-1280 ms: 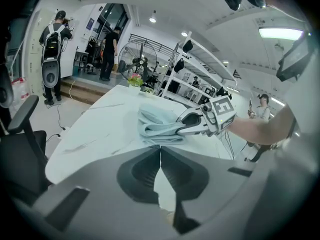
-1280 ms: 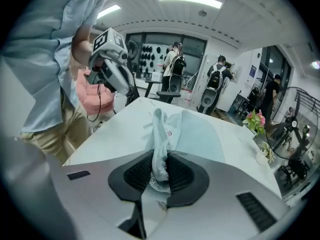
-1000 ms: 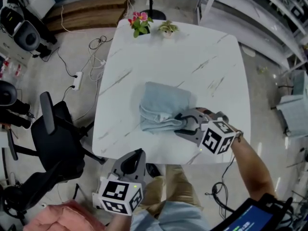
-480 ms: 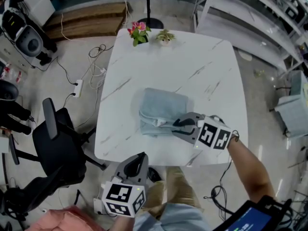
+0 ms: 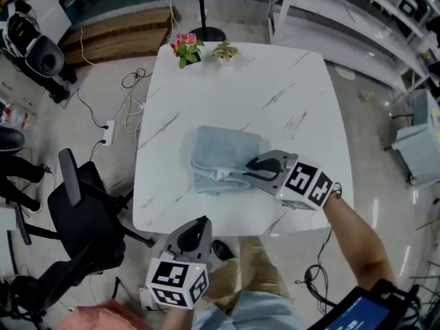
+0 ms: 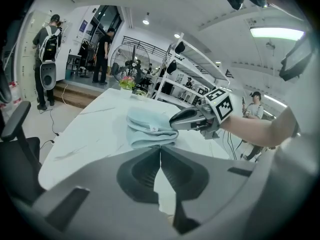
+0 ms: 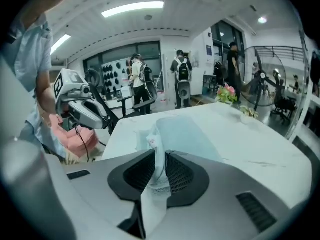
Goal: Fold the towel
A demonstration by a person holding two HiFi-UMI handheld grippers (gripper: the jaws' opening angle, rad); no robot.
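A pale blue towel [image 5: 223,158] is seen folded into a thick, roughly square bundle. It is laid on the white marbled table [image 5: 289,95], a little left of the middle of the head view. Its stacked, rounded edges are turned toward the bottom of the frame, where a small white label [image 5: 221,175] is shown. The lower right edge is caught by the right gripper [image 5: 251,168], whose jaws have just been closing. In the right gripper view a fold of the cloth is held upright between them.
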